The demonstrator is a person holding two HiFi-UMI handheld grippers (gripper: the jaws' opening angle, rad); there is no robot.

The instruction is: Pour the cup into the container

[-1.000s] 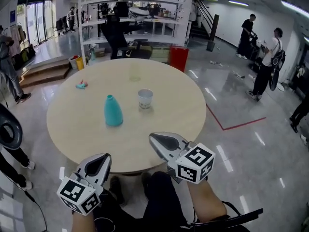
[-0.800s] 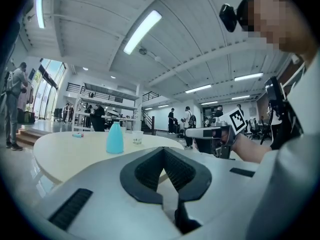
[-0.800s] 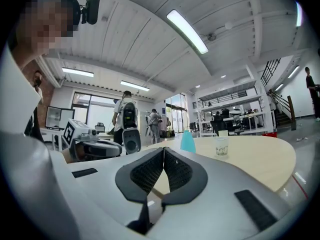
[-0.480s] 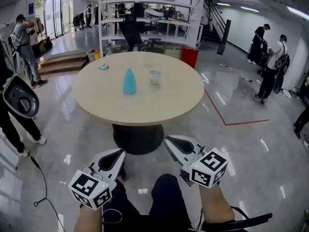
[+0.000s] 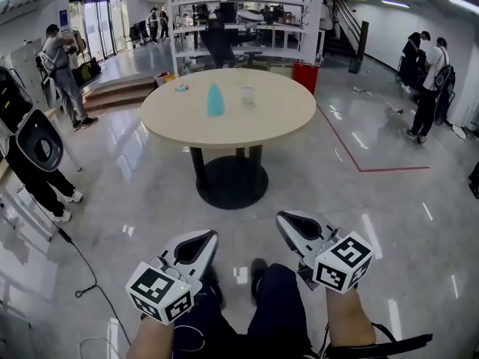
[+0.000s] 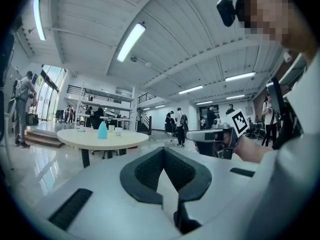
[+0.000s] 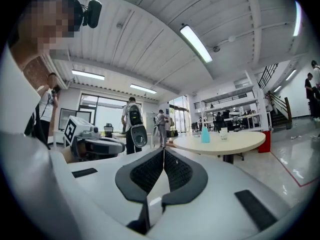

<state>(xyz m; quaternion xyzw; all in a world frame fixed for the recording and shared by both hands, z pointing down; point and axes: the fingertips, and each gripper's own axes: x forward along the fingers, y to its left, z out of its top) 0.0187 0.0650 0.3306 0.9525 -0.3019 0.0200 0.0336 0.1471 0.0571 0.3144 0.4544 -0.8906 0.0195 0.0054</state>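
Observation:
A white cup and a teal bottle-shaped container stand on a round beige table, far ahead across the floor. Both grippers hang low over the person's legs, well away from the table. My left gripper is shut and holds nothing. My right gripper is shut and empty too. In the left gripper view the shut left gripper points past the distant container and cup. In the right gripper view the right gripper shows the container and cup far off.
Glossy floor lies between me and the table's black pedestal. A small teal and pink object lies on the table's far left. Behind stand a red bin and white shelving. A black device and several people are around.
The view has drawn back from the table, which was right beneath the grippers and now stands several steps away. Both grippers stay shut and low.

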